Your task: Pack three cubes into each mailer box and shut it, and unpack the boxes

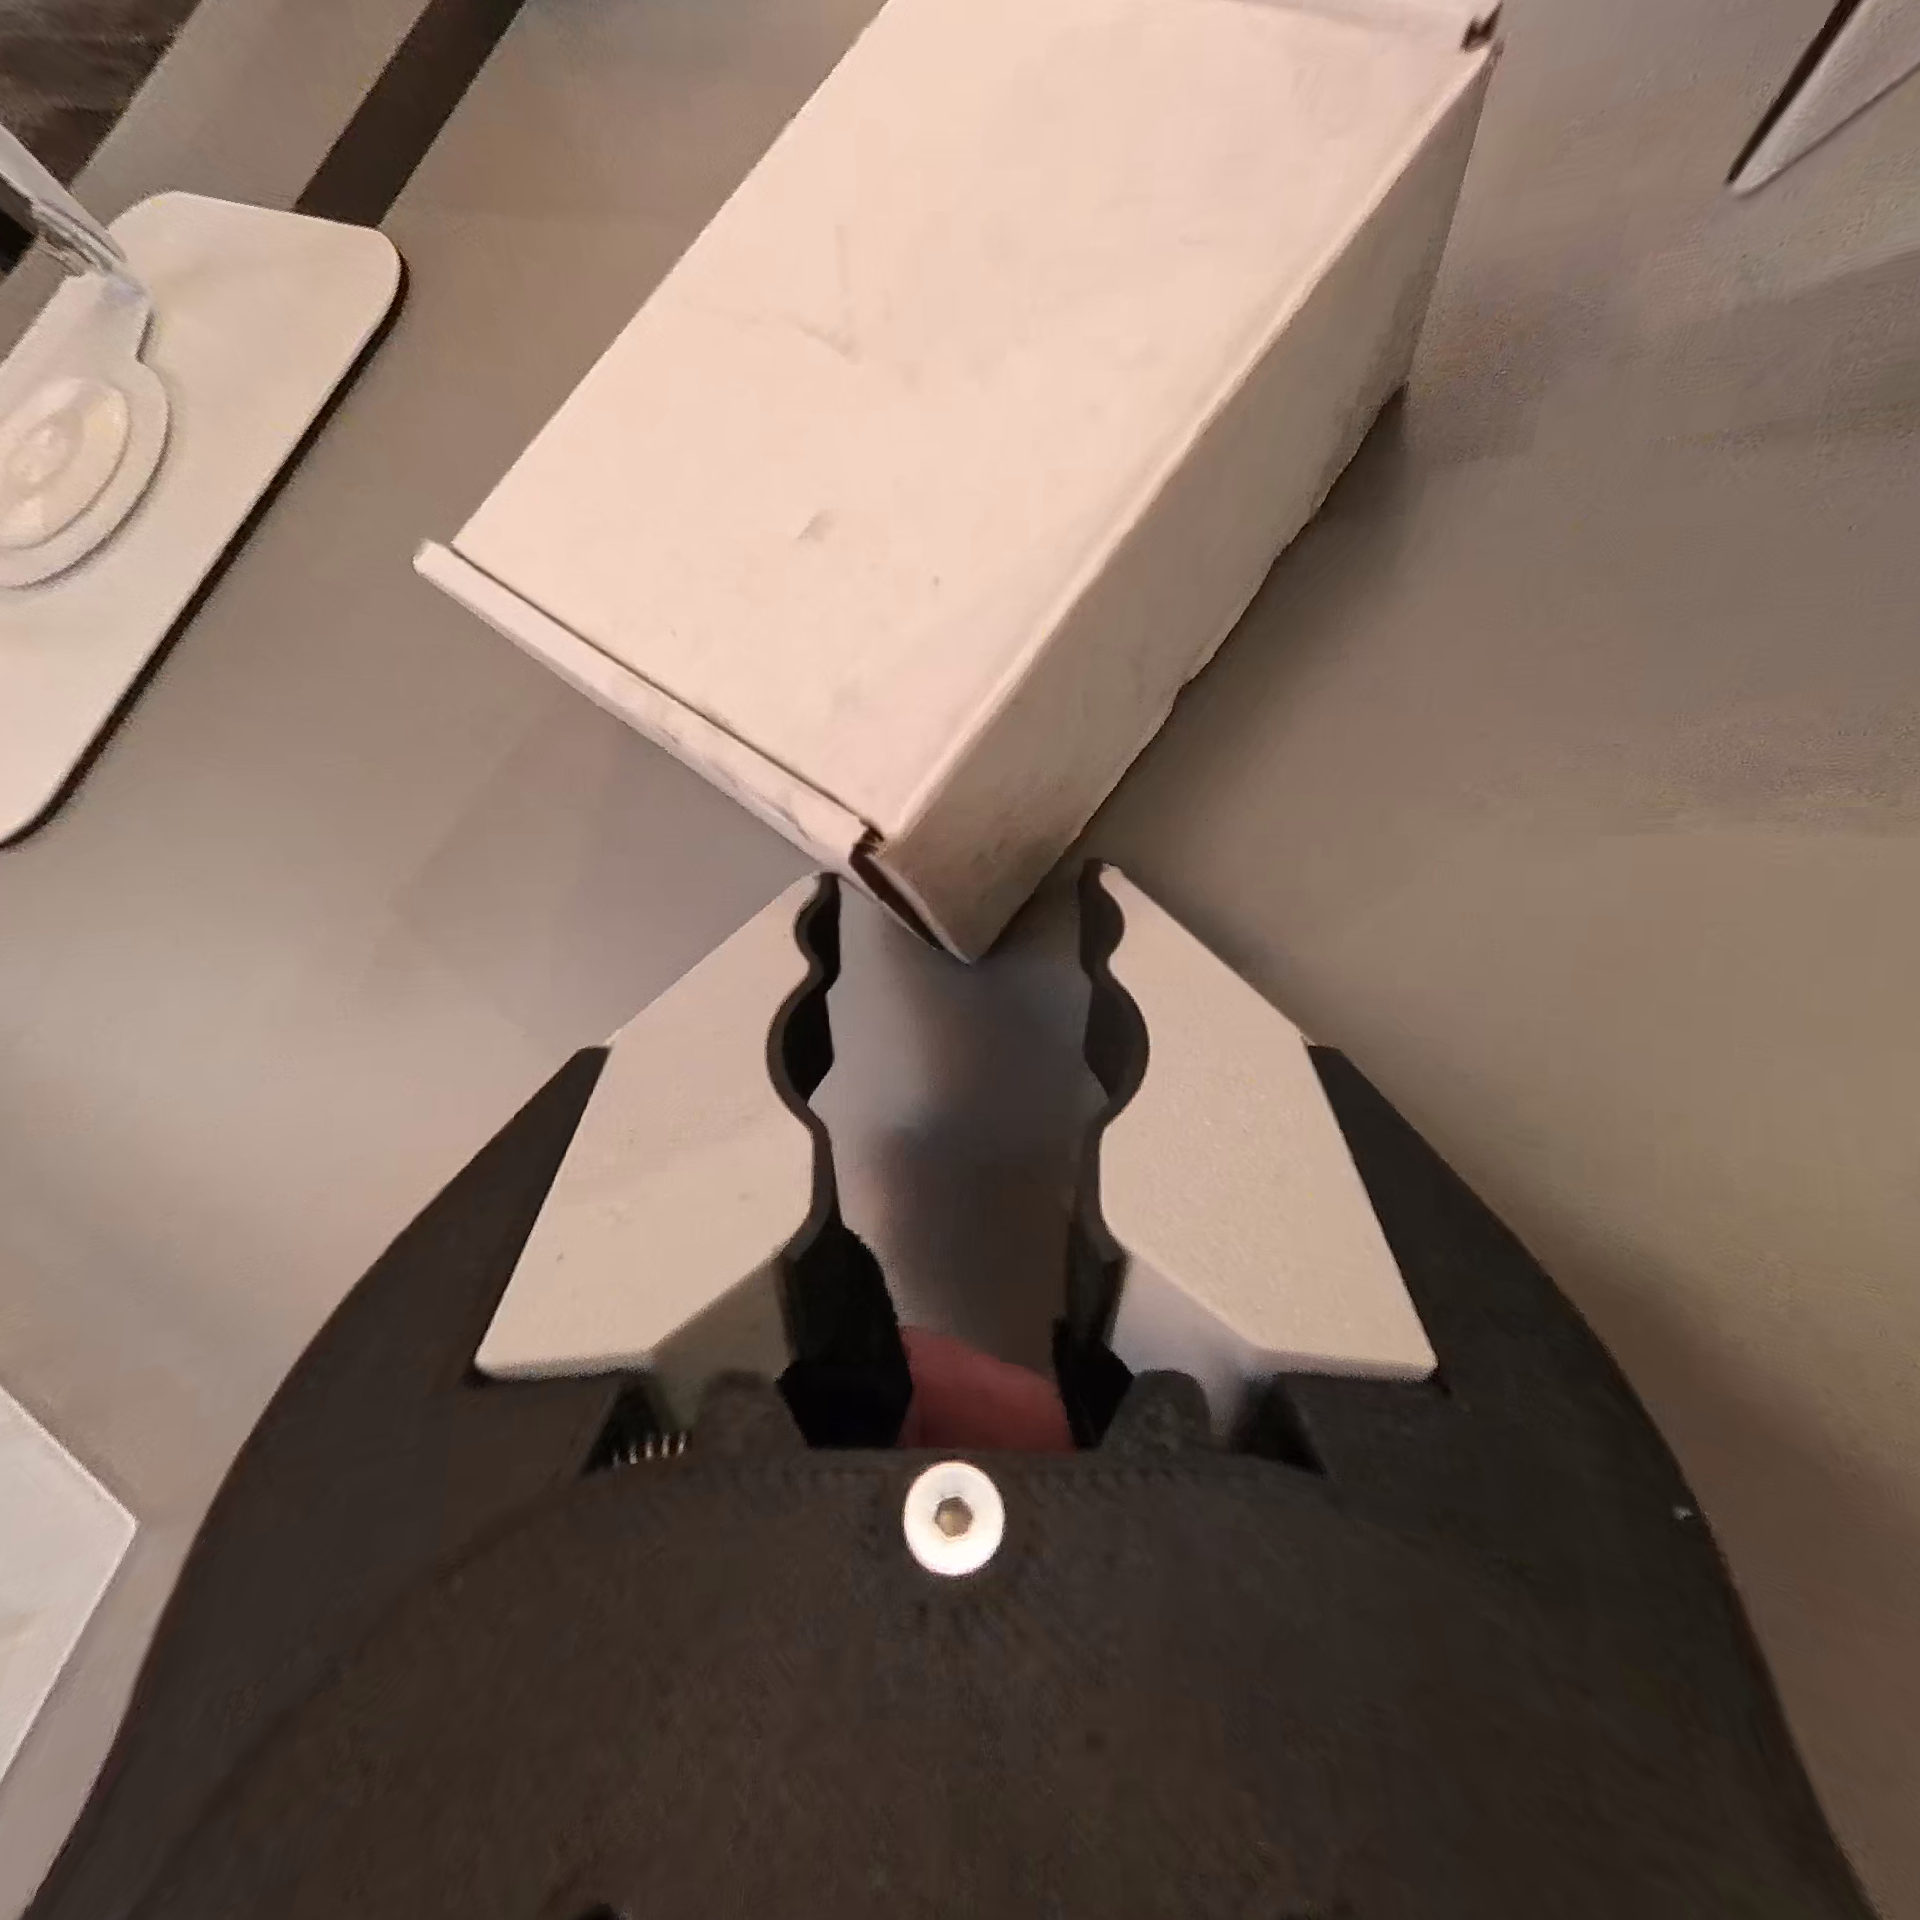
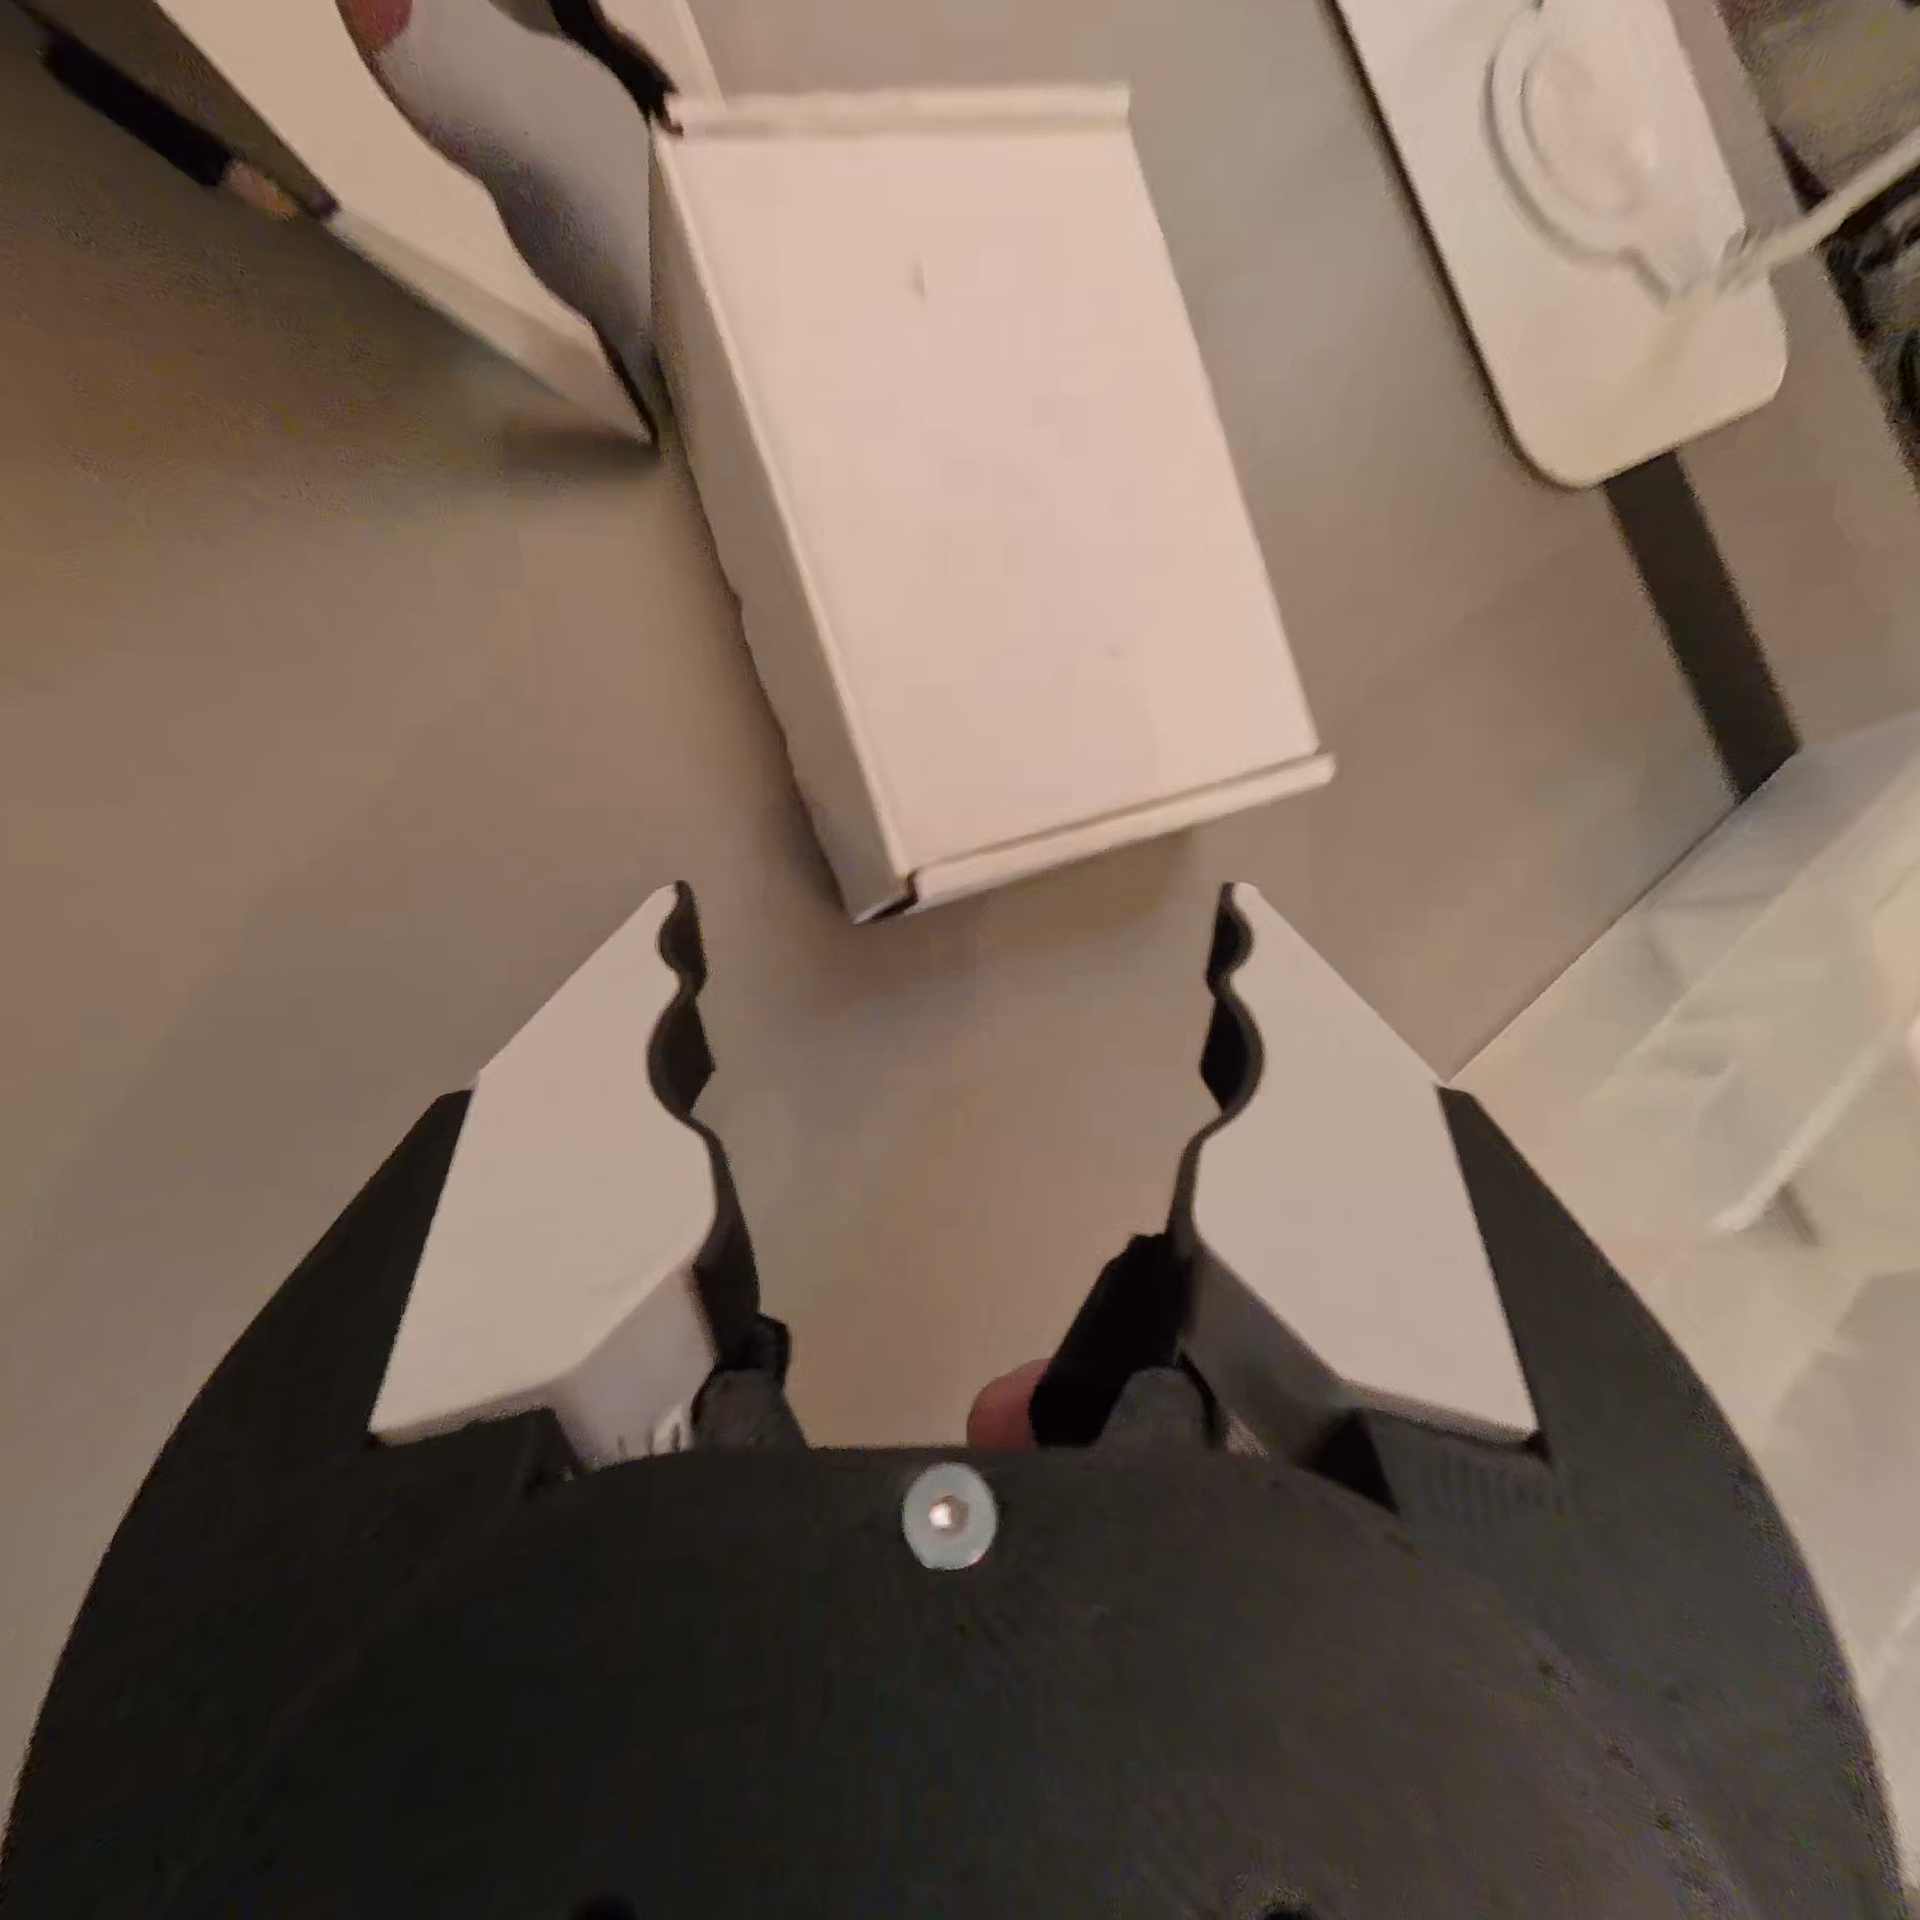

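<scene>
A white rounded base plate (image 1: 208, 436) lies on the grey tabletop (image 1: 1558, 935), up and left of the jaws in the left wrist view, carrying a clear suction-cup-like mount (image 1: 62, 457) (blurred). A translucent plastic bin (image 2: 1766, 1091) sits right of the jaws in the right wrist view.

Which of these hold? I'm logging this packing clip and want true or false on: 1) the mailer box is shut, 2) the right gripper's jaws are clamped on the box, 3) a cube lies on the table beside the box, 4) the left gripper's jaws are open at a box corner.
1) True: the white mailer box has its lid down.
2) False: the right gripper is open and holds nothing; the box lies just ahead of it.
3) False: no cube shows on the grey table.
4) True: the left gripper is open, a box corner between its jaws.
</scene>
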Available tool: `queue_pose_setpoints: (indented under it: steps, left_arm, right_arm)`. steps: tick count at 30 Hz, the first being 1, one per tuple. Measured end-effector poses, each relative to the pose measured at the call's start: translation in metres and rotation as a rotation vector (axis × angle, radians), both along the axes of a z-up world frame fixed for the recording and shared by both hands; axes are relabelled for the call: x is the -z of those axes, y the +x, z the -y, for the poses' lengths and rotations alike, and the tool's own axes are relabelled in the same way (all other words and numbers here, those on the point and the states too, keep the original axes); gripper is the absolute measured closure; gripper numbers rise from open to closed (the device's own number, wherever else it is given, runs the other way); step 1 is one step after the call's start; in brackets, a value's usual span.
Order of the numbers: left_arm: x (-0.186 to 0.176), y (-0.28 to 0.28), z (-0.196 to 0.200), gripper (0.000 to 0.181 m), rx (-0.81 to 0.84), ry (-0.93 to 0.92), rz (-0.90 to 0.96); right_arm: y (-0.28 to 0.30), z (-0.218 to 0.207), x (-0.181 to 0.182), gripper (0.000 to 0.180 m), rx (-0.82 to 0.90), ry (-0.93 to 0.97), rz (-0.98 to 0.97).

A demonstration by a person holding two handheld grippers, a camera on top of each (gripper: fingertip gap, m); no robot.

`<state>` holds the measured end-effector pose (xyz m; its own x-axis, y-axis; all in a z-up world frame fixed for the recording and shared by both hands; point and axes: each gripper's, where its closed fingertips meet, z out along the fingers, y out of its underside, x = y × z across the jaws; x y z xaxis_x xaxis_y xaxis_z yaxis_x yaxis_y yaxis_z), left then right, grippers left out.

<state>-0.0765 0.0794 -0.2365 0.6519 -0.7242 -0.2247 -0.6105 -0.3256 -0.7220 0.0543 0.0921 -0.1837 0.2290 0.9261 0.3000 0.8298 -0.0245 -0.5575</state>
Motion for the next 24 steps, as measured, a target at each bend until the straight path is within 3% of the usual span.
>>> queue_pose_setpoints:
  steps: [4, 13, 24]
  left_arm:
    - [0.001, 0.004, 0.001, 0.136, 0.009, -0.002, 0.017]
    - [0.002, 0.008, 0.005, 0.142, 0.048, -0.017, 0.016]
    - [-0.002, 0.008, 0.006, 0.139, 0.061, -0.015, 0.047]
  right_arm:
    - [-0.035, -0.018, -0.006, 0.061, -0.145, 0.030, 0.128]
    - [-0.072, -0.043, 0.047, 0.055, -0.321, -0.062, 0.477]
    - [-0.068, -0.044, 0.048, 0.051, -0.395, -0.087, 0.496]
